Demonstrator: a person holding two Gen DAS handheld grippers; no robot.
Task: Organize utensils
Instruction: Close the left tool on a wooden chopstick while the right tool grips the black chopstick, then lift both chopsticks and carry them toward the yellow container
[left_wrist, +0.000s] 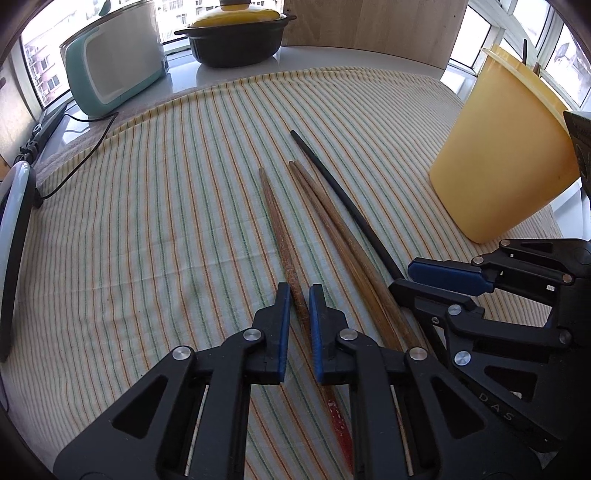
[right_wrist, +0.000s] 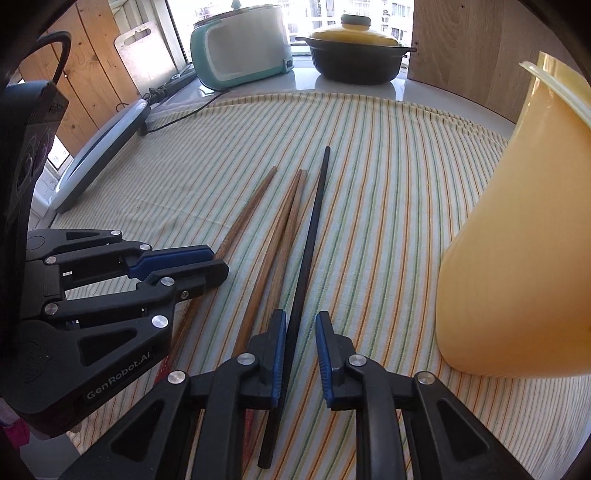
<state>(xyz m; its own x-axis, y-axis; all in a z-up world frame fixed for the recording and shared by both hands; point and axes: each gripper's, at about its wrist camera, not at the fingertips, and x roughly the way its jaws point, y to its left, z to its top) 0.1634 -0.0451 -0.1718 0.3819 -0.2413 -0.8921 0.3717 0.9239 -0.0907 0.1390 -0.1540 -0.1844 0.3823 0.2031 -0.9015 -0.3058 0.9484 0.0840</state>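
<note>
Several chopsticks lie side by side on a striped cloth (left_wrist: 147, 221). My left gripper (left_wrist: 300, 295) is shut on a worn brown chopstick (left_wrist: 280, 236) with a red end, and it shows side-on in the right wrist view (right_wrist: 220, 261). To its right lie a pair of brown chopsticks (left_wrist: 332, 221) and a black chopstick (left_wrist: 343, 195). My right gripper (right_wrist: 301, 317) straddles the black chopstick (right_wrist: 314, 221). Its jaws are narrow, and the stick rests against the left pad with a gap to the right one. A tall yellow container (right_wrist: 517, 258) stands on the right.
A teal appliance (left_wrist: 110, 70) and a black pot with a yellow lid (left_wrist: 236, 37) stand at the back by the window. A round flat device (left_wrist: 14, 240) with a cable sits at the left edge. A wooden panel (left_wrist: 369, 26) rises behind the cloth.
</note>
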